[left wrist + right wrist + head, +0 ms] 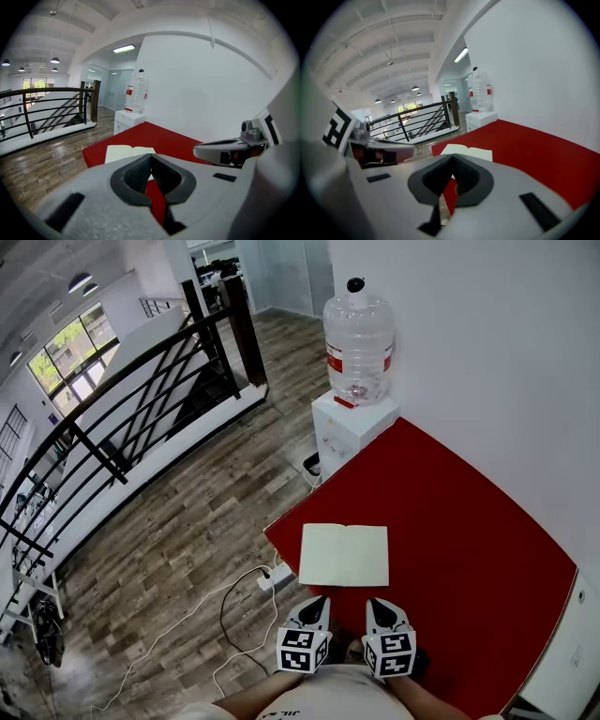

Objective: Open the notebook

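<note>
Looks pretty much done to me; the notebook (344, 555) lies flat and open on the red table (450, 512), cream pages up, just below the middle of the head view and close to the table's left-hand edge; no cover showing, both pages look blank from here.

Left gripper (318, 600) and right gripper (376, 602) sit side by side at the bottom centre of the frame, just short of the notebook's near edge and not touching it; each gripper's own view shows its jaws pinched together at the tips with nothing between them, so both are empty.

What's left, I'd guess: nothing much, maybe just backing off.

Orientation: opened out, its long axis runs left to right across the head view, tilted only slightly; the spine crease runs top to bottom through its middle, pointing away from the person toward the water bottle (358, 338) on the white dispenser (349, 426) at the upper centre.
</note>
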`<state>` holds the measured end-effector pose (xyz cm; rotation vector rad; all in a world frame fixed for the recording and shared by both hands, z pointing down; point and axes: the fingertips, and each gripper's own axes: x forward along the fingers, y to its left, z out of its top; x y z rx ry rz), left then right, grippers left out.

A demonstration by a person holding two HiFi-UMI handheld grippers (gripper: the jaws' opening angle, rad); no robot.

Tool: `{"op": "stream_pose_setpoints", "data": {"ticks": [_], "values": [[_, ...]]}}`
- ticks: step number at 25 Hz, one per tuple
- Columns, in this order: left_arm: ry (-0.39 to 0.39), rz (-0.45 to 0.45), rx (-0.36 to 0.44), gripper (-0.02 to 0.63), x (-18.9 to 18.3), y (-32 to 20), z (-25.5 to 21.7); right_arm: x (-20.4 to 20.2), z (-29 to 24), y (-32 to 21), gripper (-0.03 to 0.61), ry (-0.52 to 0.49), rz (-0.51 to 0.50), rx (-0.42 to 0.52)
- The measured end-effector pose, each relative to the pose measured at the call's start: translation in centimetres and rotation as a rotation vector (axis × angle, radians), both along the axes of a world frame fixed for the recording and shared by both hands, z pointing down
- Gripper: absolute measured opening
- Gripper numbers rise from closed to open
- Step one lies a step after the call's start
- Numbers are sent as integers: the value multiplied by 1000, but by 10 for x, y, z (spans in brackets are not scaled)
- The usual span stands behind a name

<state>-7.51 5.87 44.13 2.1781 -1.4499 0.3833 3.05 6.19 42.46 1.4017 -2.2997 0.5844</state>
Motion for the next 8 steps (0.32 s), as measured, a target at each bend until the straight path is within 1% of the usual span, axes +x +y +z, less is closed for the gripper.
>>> {"op": "stream_pose_setpoints", "data": {"ticks": [8], "values": [[0, -6, 2, 6, -2, -6, -2, -3, 0, -6, 5, -4, -10, -2]]}}
